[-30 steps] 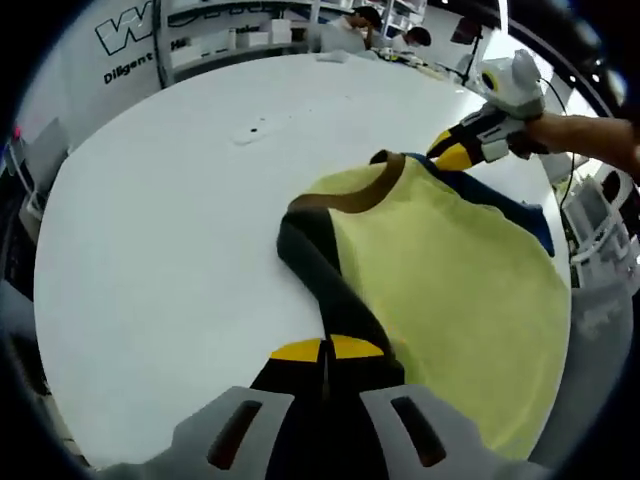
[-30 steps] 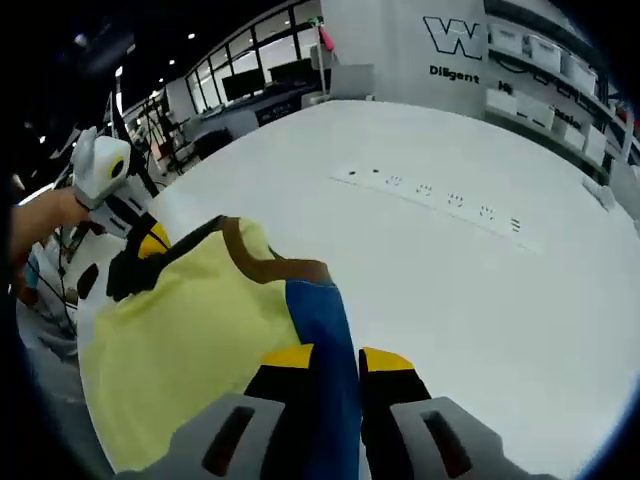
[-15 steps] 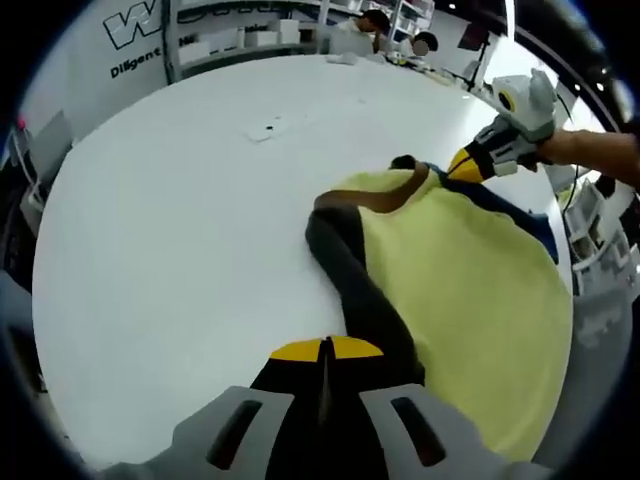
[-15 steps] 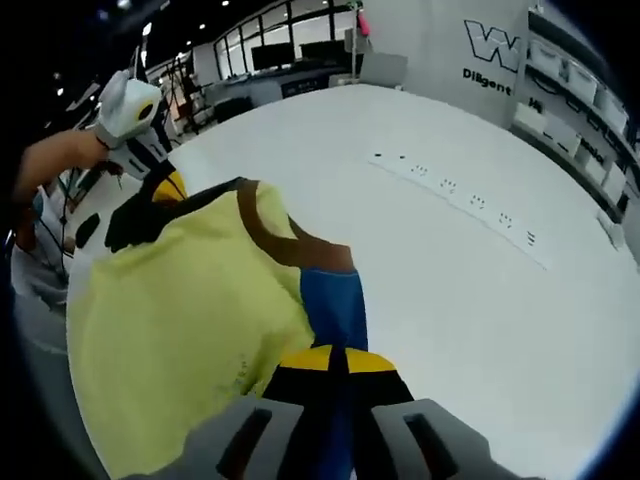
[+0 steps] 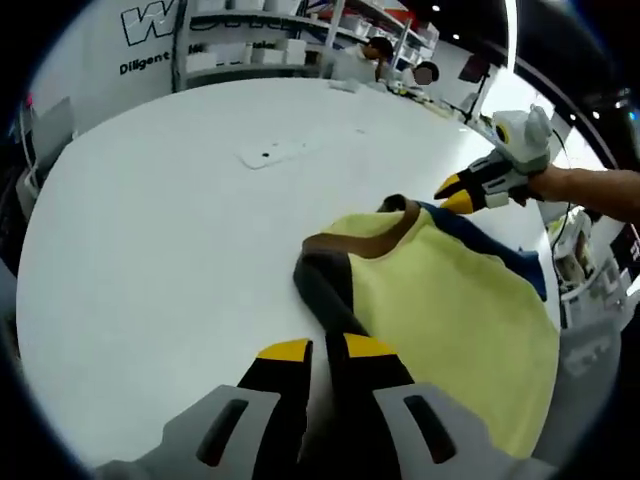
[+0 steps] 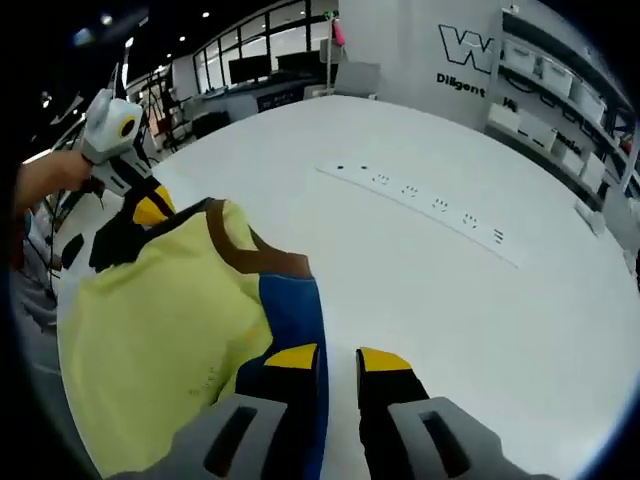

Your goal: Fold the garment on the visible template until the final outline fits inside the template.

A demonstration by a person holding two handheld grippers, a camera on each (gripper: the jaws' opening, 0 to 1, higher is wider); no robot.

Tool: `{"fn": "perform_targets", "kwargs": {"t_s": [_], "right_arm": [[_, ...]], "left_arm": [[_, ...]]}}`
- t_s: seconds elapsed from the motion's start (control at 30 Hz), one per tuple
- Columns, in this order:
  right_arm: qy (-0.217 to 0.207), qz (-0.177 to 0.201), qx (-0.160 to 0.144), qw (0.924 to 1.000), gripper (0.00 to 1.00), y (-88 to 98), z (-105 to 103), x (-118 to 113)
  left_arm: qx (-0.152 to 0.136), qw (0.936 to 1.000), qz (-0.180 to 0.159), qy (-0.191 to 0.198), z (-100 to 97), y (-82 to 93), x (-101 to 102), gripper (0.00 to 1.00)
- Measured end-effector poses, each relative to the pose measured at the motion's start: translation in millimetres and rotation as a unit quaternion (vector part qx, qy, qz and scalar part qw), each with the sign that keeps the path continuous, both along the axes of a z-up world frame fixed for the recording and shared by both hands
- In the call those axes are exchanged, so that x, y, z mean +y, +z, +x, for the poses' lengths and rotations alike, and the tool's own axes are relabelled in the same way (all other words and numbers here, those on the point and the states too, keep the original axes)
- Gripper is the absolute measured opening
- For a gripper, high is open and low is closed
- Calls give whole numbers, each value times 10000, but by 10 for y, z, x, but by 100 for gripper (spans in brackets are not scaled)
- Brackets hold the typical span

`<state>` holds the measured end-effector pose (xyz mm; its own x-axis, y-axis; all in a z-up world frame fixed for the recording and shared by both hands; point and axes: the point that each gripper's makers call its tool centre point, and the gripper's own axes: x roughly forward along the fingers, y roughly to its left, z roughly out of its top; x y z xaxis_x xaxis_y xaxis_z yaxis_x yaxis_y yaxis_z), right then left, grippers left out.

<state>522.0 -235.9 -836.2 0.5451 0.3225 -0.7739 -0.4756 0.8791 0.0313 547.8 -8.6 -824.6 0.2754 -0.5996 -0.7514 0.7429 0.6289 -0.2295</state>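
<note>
A yellow T-shirt (image 5: 450,310) with a brown collar (image 5: 365,222) lies on the white table (image 5: 150,250). Its dark grey sleeve (image 5: 325,285) runs down to my left gripper (image 5: 327,350), which is open, the sleeve end lying loose between the jaws. The blue sleeve (image 6: 290,310) reaches my right gripper (image 6: 340,357), also open, with the cloth against its left jaw and bare table in the gap. The right gripper (image 5: 458,195) hovers at the shirt's far shoulder in the left gripper view. Opposite it, the left gripper (image 6: 150,208) sits at the dark sleeve (image 6: 115,235).
A white power strip (image 6: 420,190) lies across the table beyond the shirt. A small flat white piece (image 5: 270,153) rests on the table. Shelves (image 5: 250,45) and seated people (image 5: 375,25) stand beyond the table's far edge. A hand (image 5: 590,185) holds the right gripper.
Both grippers have gone from shut on the sleeves to open. The dark and blue sleeves now lie loose on the table. Both views have shifted slightly.
</note>
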Motion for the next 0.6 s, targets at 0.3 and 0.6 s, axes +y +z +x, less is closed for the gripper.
{"fn": "perform_targets", "kwargs": {"t_s": [0.3,0.6], "right_arm": [[380,-352,-166,9985,7,-82,2,116],[346,-524,-198,9978,0,-85,10,106]], "left_arm": [[150,9995,121,-263,-125,-54,2,23],[26,9988,182,-446,-152,-85,-72,16]]}}
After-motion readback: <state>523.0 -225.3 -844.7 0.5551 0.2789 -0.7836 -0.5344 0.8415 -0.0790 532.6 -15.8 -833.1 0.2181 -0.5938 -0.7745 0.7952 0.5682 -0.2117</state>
